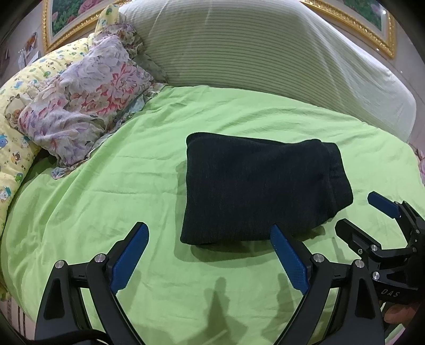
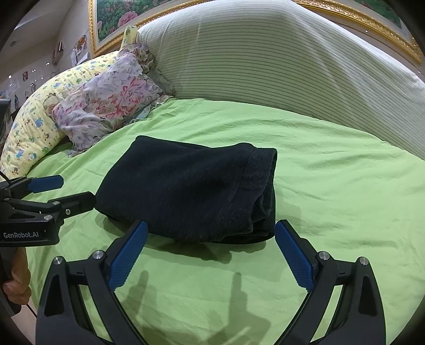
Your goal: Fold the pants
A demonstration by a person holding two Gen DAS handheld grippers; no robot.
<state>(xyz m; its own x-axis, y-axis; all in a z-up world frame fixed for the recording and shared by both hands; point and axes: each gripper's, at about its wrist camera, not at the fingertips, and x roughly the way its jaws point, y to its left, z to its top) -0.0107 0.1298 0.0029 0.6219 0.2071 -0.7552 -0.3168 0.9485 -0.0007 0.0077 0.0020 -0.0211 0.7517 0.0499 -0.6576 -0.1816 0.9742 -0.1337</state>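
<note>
Lying folded into a compact dark navy rectangle, the pants (image 1: 263, 191) rest on the lime-green sheet (image 1: 106, 185), just ahead of both grippers and touched by neither.

Left gripper (image 1: 209, 236): jaws spread wide, nothing between the blue-padded fingers (image 1: 130, 254); the pants' near edge sits ahead and slightly to its right. Seen from the right wrist view, its black body carries white lettering "GenRobot.AI", and part of a hand (image 2: 16, 278) grips its handle.

Right gripper (image 2: 211, 233): jaws likewise released and empty; the pants' thick folded end lies directly ahead between the line of its fingertips, not gripped. Seen from the left wrist view, its body shows the letters "DAS"; the rest is cut off.

Beyond the pants: a floral pillow (image 1: 82, 106) ahead and to the left of the grippers, a yellow cartoon-print quilt (image 1: 16, 138) further left, and a large striped pale-green bolster (image 1: 265, 47) straight ahead at the far side. A gold-framed flower painting (image 2: 111, 16) hangs behind. Small pictures on the wall at far left are too small to read.
</note>
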